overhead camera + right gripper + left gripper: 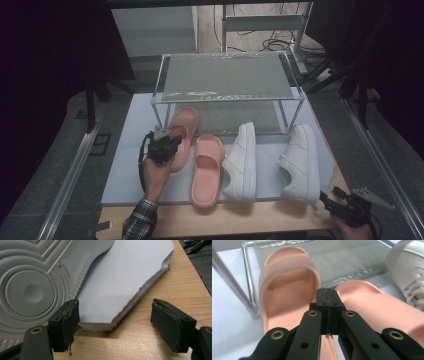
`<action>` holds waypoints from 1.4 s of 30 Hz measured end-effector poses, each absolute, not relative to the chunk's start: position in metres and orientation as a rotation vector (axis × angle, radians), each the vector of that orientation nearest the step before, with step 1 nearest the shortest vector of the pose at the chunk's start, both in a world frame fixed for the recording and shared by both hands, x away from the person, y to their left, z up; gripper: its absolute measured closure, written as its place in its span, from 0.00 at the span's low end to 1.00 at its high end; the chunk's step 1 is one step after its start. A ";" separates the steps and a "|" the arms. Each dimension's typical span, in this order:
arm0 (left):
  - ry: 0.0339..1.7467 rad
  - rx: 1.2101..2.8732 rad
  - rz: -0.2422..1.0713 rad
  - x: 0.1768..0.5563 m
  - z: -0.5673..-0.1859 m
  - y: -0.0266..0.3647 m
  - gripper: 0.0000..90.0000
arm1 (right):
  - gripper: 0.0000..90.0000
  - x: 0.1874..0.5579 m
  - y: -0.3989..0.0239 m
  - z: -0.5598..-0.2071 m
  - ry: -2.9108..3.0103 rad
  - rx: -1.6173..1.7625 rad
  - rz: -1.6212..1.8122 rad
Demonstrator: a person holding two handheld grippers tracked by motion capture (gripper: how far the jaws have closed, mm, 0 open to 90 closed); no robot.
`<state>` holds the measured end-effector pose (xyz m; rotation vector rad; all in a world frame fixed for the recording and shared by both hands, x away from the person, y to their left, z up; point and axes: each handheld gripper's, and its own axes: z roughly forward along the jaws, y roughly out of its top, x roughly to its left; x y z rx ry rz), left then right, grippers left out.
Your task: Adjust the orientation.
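The left tool (165, 145) sits over the left pink slipper (181, 135), its jaws pressed flat together with nothing between them; in the left gripper view the closed tips hang just above that slipper's footbed (287, 315), near its inner edge, so the slipper itself is not gripped. This slipper lies on the grey mat (125, 170) with its toe under the lower level of the clear two-tier shoe rack (227, 75), just beside a metal leg (234, 287) of the rack, and its mate, the right pink slipper (206, 170), lies close alongside it. The likely trouble from here is that closed jaws can only push: a shove on the soft foam could skid the slipper sideways into the leg or against its mate, or jam the strap against the edge of the rack. Reopening this close risks catching both slippers at once. The right tool (332, 200) rests at the bench (240, 220) edge, jaws wide and empty, beside the heel of the right white sneaker (300, 162); a careless swing there could knock it towards the left white sneaker (241, 162). No brand or label can be read; pale marks on the rack's front edge are too blurred to make out.
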<state>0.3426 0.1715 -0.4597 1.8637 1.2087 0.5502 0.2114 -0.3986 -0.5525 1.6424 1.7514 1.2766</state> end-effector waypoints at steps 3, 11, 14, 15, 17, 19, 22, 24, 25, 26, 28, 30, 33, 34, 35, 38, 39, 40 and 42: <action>1.203 1.870 0.549 0.333 -0.461 0.178 1.00 | 0.26 0.211 -0.399 -0.553 1.752 1.643 1.276; 1.199 1.866 0.535 0.305 -0.469 0.197 1.00 | 0.26 0.211 -0.399 -0.552 1.752 1.642 1.276; 1.198 1.870 0.519 0.295 -0.476 0.202 1.00 | 0.26 0.211 -0.398 -0.553 1.752 1.642 1.275; 1.202 1.869 0.513 0.291 -0.479 0.203 1.00 | 0.26 0.211 -0.398 -0.553 1.752 1.642 1.276; 1.208 1.869 0.506 0.287 -0.483 0.206 1.00 | 0.26 0.211 -0.398 -0.552 1.750 1.644 1.277; 1.214 1.872 0.498 0.282 -0.488 0.208 1.00 | 0.26 0.211 -0.398 -0.552 1.750 1.644 1.278; 1.222 1.887 0.496 0.276 -0.495 0.209 1.00 | 0.26 0.211 -0.398 -0.553 1.749 1.644 1.278; 1.227 1.895 0.495 0.274 -0.499 0.210 1.00 | 0.26 0.211 -0.398 -0.553 1.749 1.644 1.278; 1.230 1.900 0.493 0.274 -0.501 0.210 1.00 | 0.26 0.211 -0.398 -0.553 1.749 1.644 1.277; 1.231 1.903 0.490 0.273 -0.502 0.210 1.00 | 0.26 0.211 -0.398 -0.552 1.749 1.646 1.278; 1.239 1.907 0.481 0.274 -0.505 0.211 1.00 | 0.26 0.211 -0.398 -0.552 1.749 1.646 1.278; 1.245 1.917 0.486 0.274 -0.507 0.211 1.00 | 0.26 0.211 -0.398 -0.552 1.749 1.646 1.278; 1.254 1.926 0.490 0.276 -0.510 0.211 1.00 | 0.26 0.211 -0.398 -0.552 1.749 1.646 1.278; 1.258 1.930 0.492 0.277 -0.511 0.211 1.00 | 0.26 0.211 -0.398 -0.552 1.749 1.645 1.277; 1.261 1.930 0.490 0.277 -0.512 0.211 1.00 | 0.26 0.211 -0.398 -0.552 1.748 1.645 1.278; 1.269 1.943 0.501 0.277 -0.514 0.210 1.00 | 0.26 0.211 -0.398 -0.552 1.748 1.645 1.278; 1.272 1.944 0.503 0.277 -0.515 0.211 1.00 | 0.26 0.211 -0.398 -0.552 1.748 1.645 1.278; 1.276 1.948 0.511 0.278 -0.516 0.211 1.00 | 0.26 0.211 -0.398 -0.552 1.748 1.645 1.278; 1.285 1.950 0.518 0.279 -0.517 0.212 1.00 | 0.26 0.211 -0.398 -0.552 1.748 1.646 1.278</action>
